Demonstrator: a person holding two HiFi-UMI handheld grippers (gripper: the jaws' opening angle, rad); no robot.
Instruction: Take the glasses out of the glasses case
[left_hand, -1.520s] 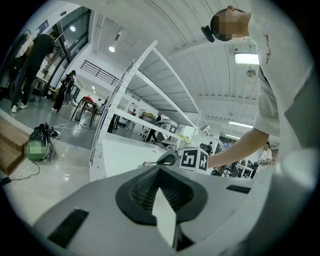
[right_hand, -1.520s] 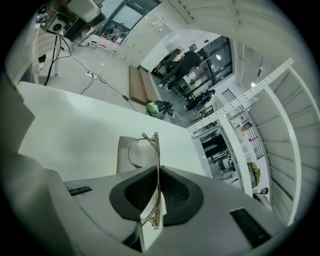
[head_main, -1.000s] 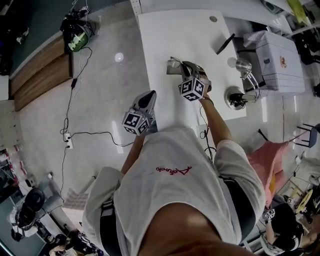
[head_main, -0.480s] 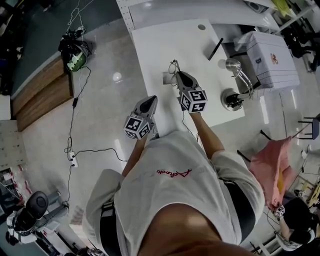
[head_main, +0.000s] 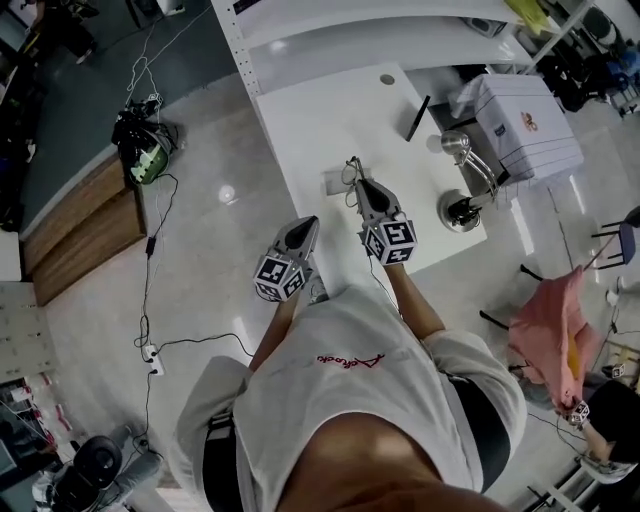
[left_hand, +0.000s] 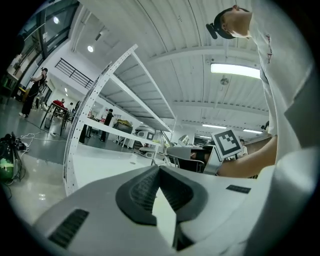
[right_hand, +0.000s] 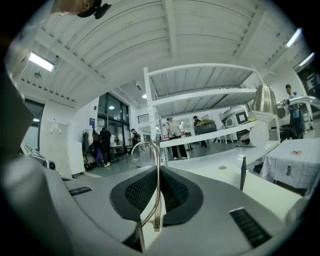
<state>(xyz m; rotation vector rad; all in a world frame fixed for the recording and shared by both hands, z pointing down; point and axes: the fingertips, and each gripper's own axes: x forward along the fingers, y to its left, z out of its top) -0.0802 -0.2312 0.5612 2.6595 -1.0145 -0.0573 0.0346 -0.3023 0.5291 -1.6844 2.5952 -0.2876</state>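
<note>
My right gripper (right_hand: 158, 171) is clamped on a thin metal arm of the glasses (right_hand: 150, 165). The arm runs up between the dark ribbed pads (right_hand: 137, 192), and one round lens rim stands just above the jaw tips. From the head view, this gripper (head_main: 358, 186) is over the middle of the white worktop (head_main: 320, 120), nearer its left edge. The glasses (head_main: 351, 168) stick out at its tip. The small grey glasses case (head_main: 333, 184) lies on the worktop just beside them, towards the left edge.

My left gripper (left_hand: 160, 171) has its jaws together at the tips with nothing between them. It (head_main: 304, 226) is off the worktop, just outside the left edge near the front corner. A desk lamp (head_main: 462, 150) stands at the right edge.
</note>
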